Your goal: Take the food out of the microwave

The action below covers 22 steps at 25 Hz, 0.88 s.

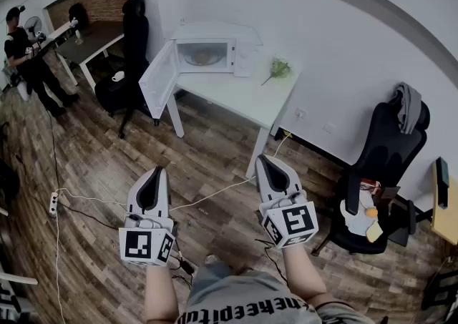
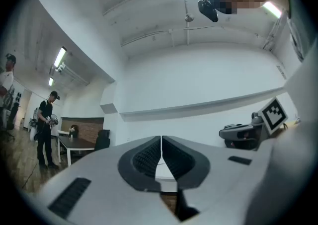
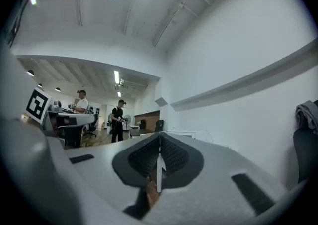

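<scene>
A white microwave (image 1: 209,52) stands on a white table (image 1: 247,97) across the room, its door (image 1: 157,78) swung open to the left. Inside it a round plate of food (image 1: 201,57) shows dimly. Both grippers are far from it, held low over the wooden floor. My left gripper (image 1: 159,171) is shut with nothing in it; its jaws meet in the left gripper view (image 2: 161,139). My right gripper (image 1: 266,161) is also shut and empty, jaws together in the right gripper view (image 3: 160,137).
A small green plant (image 1: 278,68) lies on the table right of the microwave. Black office chairs stand at the left (image 1: 129,65) and right (image 1: 383,165). Cables and a power strip (image 1: 54,203) cross the floor. A person (image 1: 28,65) stands at the far left.
</scene>
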Each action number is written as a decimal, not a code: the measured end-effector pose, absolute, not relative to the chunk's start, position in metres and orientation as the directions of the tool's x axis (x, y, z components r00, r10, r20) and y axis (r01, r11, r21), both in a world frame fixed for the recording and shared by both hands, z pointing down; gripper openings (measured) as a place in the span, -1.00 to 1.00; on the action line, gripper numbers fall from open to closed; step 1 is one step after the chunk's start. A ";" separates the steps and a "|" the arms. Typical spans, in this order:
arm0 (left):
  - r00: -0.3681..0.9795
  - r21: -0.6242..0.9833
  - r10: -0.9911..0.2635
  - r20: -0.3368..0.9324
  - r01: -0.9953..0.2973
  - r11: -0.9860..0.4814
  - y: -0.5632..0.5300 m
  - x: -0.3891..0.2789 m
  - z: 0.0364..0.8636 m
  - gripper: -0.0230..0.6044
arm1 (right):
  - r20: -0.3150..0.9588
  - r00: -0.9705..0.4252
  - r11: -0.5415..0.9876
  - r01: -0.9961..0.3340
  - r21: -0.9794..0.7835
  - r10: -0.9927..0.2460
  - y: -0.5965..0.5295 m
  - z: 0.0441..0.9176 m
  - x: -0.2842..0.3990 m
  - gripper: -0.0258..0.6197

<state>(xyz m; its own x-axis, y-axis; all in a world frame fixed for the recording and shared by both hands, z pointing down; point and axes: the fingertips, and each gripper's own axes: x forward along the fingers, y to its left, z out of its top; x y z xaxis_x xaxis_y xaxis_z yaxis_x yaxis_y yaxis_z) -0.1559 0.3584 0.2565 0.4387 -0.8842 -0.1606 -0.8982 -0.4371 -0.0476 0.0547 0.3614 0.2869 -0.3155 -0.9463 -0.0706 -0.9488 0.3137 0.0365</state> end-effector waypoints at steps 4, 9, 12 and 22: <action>0.424 -0.038 -0.891 -0.161 -0.905 -0.424 0.362 -0.162 0.257 -0.89 | -0.077 -0.316 0.313 -0.949 0.041 -0.946 0.364 0.285 0.054 -0.90; 0.418 -0.038 -0.894 -0.160 -0.908 -0.418 0.365 -0.167 0.257 -0.89 | -0.079 -0.316 0.314 -0.949 0.042 -0.945 0.367 0.283 0.050 -0.90; 0.420 -0.039 -0.893 -0.161 -0.907 -0.419 0.365 -0.171 0.257 -0.89 | -0.077 -0.315 0.313 -0.949 0.039 -0.946 0.368 0.284 0.045 -0.90; 0.425 -0.038 -0.889 -0.174 -0.904 -0.425 0.343 -0.194 0.255 -0.89 | -0.073 -0.292 0.290 -0.956 0.036 -0.954 0.349 0.287 0.028 -0.90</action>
